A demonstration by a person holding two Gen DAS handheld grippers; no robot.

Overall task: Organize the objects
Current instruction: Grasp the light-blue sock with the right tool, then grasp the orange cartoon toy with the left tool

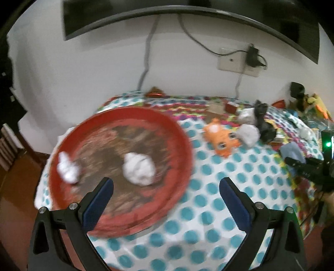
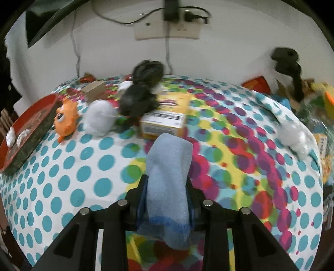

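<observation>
Right wrist: right tongs (image 2: 167, 187) clamped on blue cloth (image 2: 169, 166); left tongs (image 1: 166, 185) wide, empty.

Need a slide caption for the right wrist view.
Right tongs shut on a blue cloth above the dotted tablecloth.

A white wall (image 1: 94, 68) is standing behind the table (image 2: 68, 166), which is wearing a dotted cloth. A dark screen (image 1: 129, 18) is hanging high on that wall, cables are trailing down from it, and a socket plate (image 1: 235, 62) is sitting lower right of it. Wooden floor (image 1: 14, 187) is showing left of the table.
</observation>
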